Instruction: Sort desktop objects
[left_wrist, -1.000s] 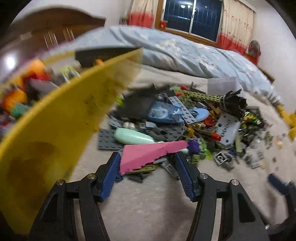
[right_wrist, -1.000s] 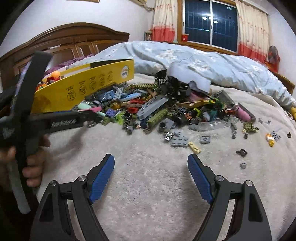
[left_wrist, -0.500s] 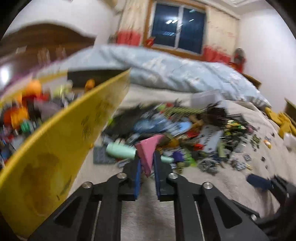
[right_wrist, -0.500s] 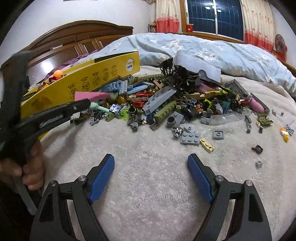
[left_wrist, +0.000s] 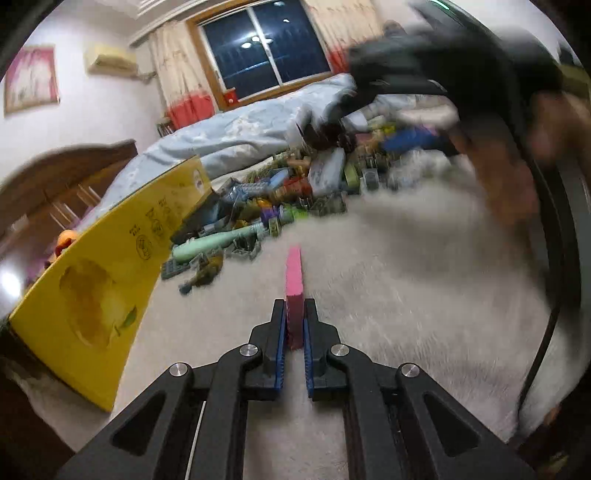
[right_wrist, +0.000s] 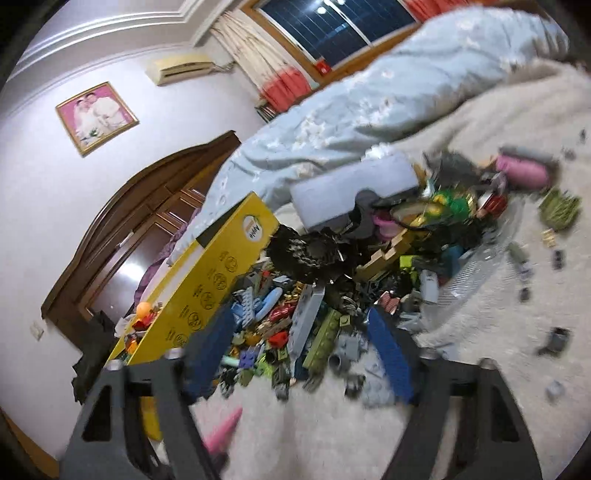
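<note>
Pink flat piece (left_wrist: 294, 280) is pinched edge-on in the left tool (left_wrist: 294, 334); right tool (right_wrist: 306, 343), nothing gripped, is closing. Brick pile (right_wrist: 369, 266) ahead remains mostly unsorted; yellow box (left_wrist: 110, 280) left holds few.

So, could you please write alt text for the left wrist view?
The left tool is shut on a flat pink piece, held edge-on above a cream blanket. A yellow cardboard box stands left; a pile of toy bricks lies ahead.
</note>
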